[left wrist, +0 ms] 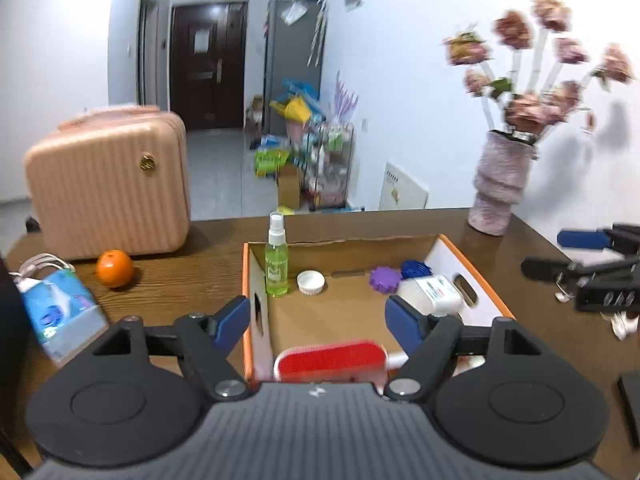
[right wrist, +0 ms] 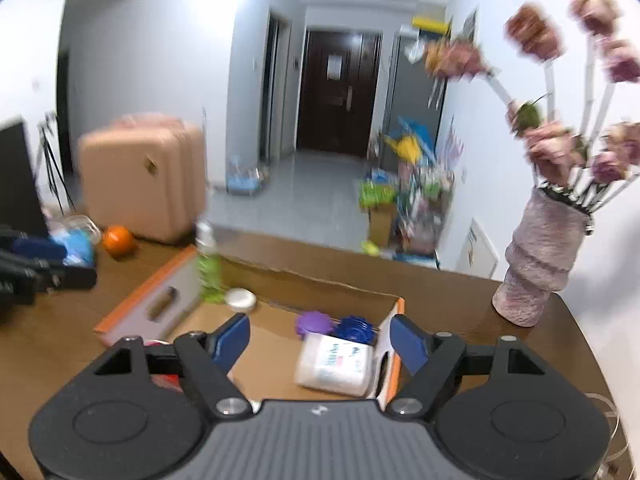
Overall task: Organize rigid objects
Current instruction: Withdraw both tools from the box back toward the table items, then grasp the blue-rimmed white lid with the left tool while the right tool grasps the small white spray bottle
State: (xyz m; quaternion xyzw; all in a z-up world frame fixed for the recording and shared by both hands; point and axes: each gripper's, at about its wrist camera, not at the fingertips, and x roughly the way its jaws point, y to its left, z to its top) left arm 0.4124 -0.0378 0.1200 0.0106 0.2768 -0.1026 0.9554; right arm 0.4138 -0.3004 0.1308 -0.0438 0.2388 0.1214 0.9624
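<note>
Box [left wrist: 486, 276] holds spray bottle [left wrist: 276, 264], jar [right wrist: 334, 364], lids, brush [left wrist: 330, 360] | orange [left wrist: 114, 268] left on table's far-left edge | left gripper [left wrist: 318, 322] and right gripper [right wrist: 320, 344]: jaws spread, empty

one box [left wrist: 452, 249], one spray bottle [left wrist: 277, 264], two gear-shaped toys [left wrist: 385, 279], one white bottle [left wrist: 434, 294], one orange [left wrist: 114, 268]

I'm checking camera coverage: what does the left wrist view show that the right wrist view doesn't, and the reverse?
Only the left wrist view shows the red brush clearly at the box's near end, and the right tongs. Only the right wrist view shows the left tongs. Both show the cardboard box, green spray bottle, white bottle, orange and vase.
</note>
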